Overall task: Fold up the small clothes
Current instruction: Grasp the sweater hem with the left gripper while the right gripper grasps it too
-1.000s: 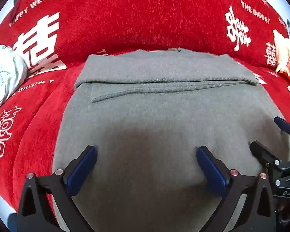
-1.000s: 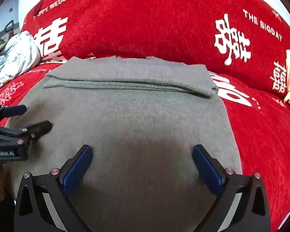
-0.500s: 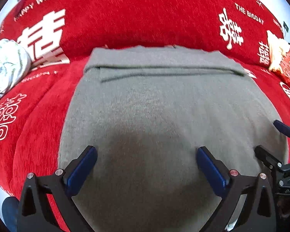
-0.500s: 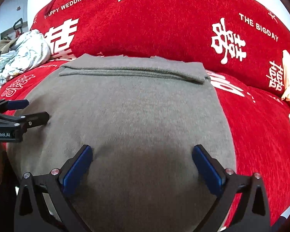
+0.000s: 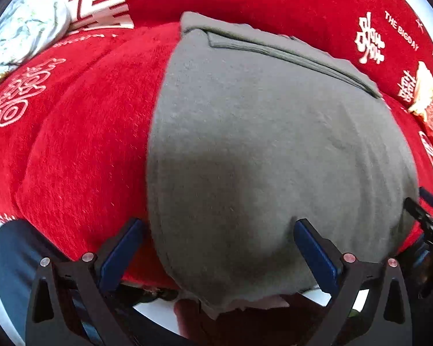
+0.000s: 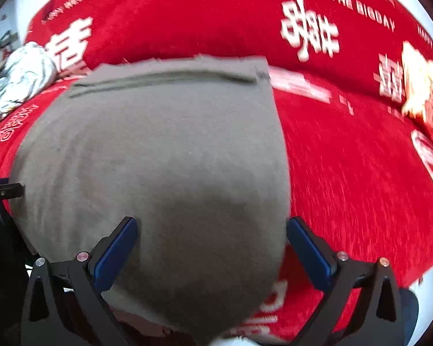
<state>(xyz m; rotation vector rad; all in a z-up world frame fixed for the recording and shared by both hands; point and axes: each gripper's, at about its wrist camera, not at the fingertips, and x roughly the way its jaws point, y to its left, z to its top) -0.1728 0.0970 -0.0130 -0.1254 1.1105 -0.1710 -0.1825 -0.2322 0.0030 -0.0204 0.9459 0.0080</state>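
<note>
Both grippers, left and right, hover with jaws spread wide at the near hem of a grey knitted garment lying flat on the red sofa cover, apparently lining up to grasp it for a fold.

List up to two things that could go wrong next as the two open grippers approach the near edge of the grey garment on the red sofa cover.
1. The grey garment overhangs the front of the red sofa cover; a one-sided pull may slide it off.
2. The left gripper straddles the garment's side edge, so its jaws might also pinch the cover. The right gripper sits near the other corner.
</note>
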